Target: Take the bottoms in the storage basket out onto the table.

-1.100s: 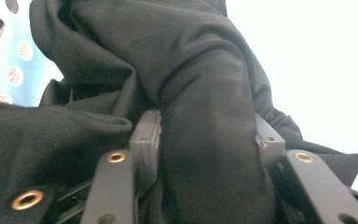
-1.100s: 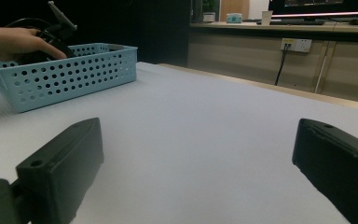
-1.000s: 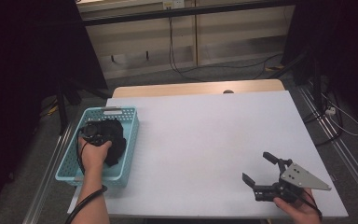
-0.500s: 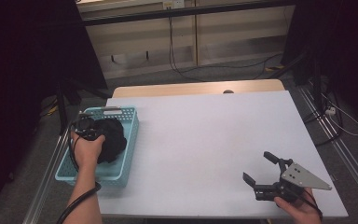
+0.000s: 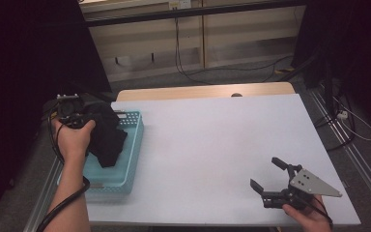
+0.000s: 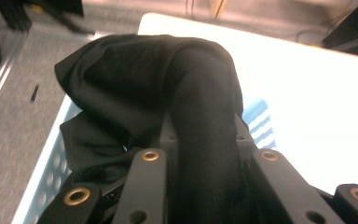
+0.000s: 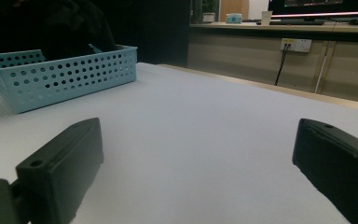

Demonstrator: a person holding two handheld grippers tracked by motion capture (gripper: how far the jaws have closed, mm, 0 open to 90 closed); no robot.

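The left gripper (image 5: 72, 113) was clamped on a black cloth (image 5: 104, 137), its 2 jaws pinching a thick fold of the fabric between them. In the left gripper view that fold (image 6: 200, 121) ran straight up between the jaws and draped over in a rounded hump beyond their tips. The jaws had just been closing, with the cloth between them.

Taking the light blue basket (image 5: 128, 166) as the landmark: the gripper was above the basket's far left corner, raised clear of its rim, and the cloth hung from it down into the basket's far half. The lower folds of the cloth hung over the basket floor; whether they touched it could not be told. The hand holding the gripper was over the basket's left wall, the forearm running back along that wall toward the near table edge.

The right gripper (image 5: 270, 181) was well to the right of the basket, near the front right corner of the white table (image 5: 212, 145), with bare tabletop between the 2. Its 2 jaws stood spread wide with nothing between them, pointing back toward the basket (image 7: 60, 77), which the right gripper view showed far off.
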